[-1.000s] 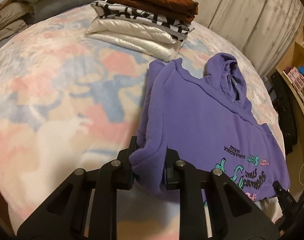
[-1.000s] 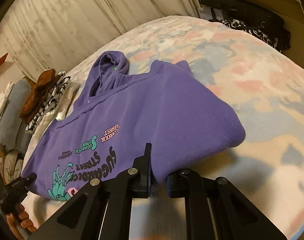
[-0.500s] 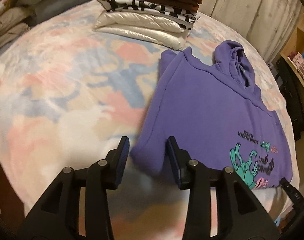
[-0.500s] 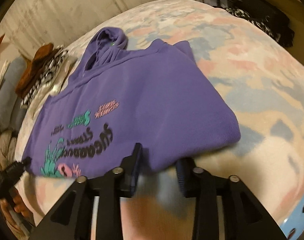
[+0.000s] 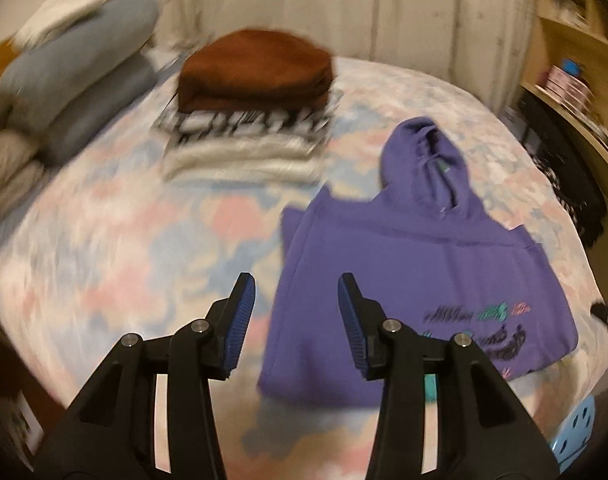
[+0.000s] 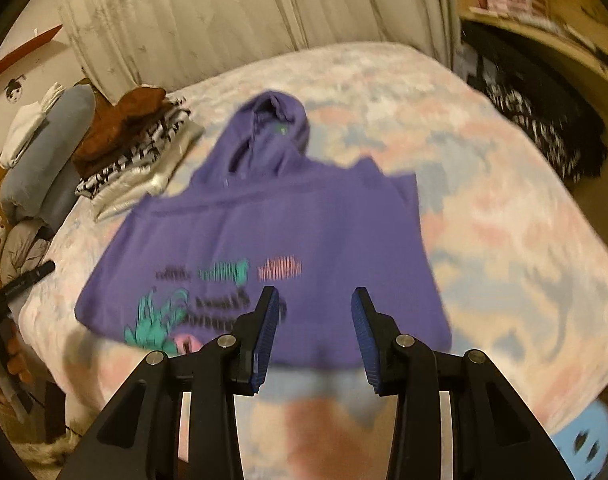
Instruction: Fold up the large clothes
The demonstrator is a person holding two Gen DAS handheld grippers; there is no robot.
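Note:
A purple hoodie (image 5: 415,272) with a printed front lies flat on the pastel bedspread (image 5: 116,264), hood pointing toward the curtain; it also shows in the right wrist view (image 6: 288,236). My left gripper (image 5: 294,316) is open and empty, raised above the hoodie's near left edge. My right gripper (image 6: 315,320) is open and empty, raised above the hoodie's near hem. Neither touches the cloth. The left gripper's tip (image 6: 24,278) shows at the left edge of the right wrist view.
A stack of folded clothes (image 5: 252,108) with a brown garment on top sits at the back of the bed. Grey pillows (image 5: 72,80) lie at the far left. A wooden shelf (image 6: 543,28) and dark clothes (image 6: 543,120) stand to the right.
Both grippers let go of the hoodie's near edge, opened wide, and pulled back and up. The hoodie now lies flat on the bed.

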